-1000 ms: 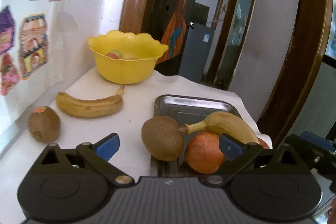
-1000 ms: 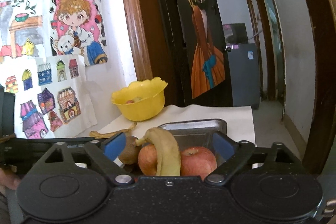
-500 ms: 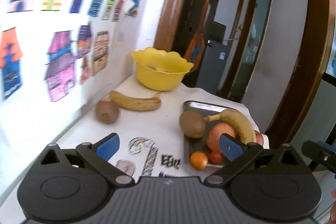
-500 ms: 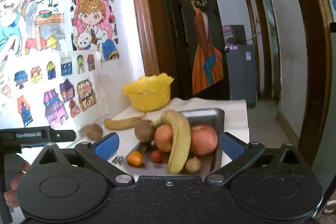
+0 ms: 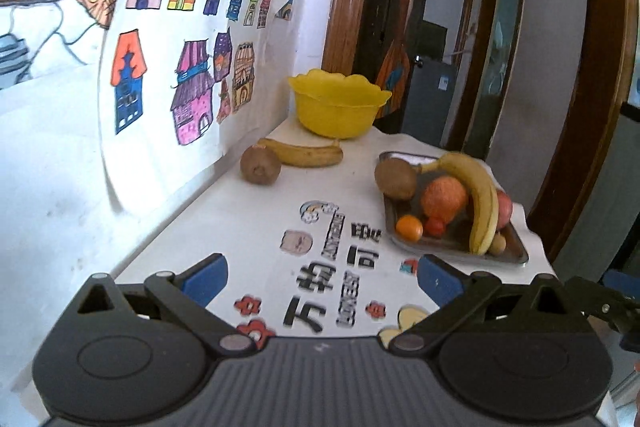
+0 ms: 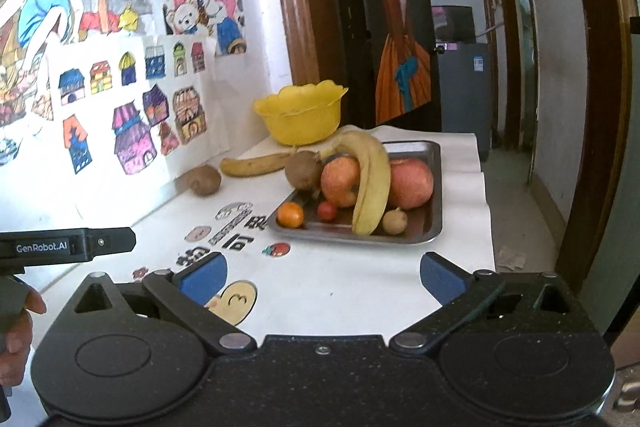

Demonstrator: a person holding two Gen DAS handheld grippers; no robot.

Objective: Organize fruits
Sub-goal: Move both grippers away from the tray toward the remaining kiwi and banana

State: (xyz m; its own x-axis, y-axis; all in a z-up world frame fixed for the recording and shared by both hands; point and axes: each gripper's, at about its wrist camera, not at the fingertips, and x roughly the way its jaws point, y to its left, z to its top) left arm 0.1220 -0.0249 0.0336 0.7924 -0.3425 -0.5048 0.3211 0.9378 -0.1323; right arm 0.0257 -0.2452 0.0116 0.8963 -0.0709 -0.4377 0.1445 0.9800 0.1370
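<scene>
Coloured house drawings [image 5: 176,67] on the wall; portrait [image 6: 400,39] on the door.

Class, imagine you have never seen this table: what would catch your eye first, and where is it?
Probably the steel tray at the table's right, heaped with a banana, apples, a kiwi and small fruits. Next, the yellow bowl at the far end, with a second banana and a loose kiwi by the wall of bright house drawings.

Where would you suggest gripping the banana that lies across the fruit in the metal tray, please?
Probably its mid-body, from above, jaws across its narrow width. The banana arches over the apples, so its raised middle is clear, while its tip rests low in the tray.
</scene>
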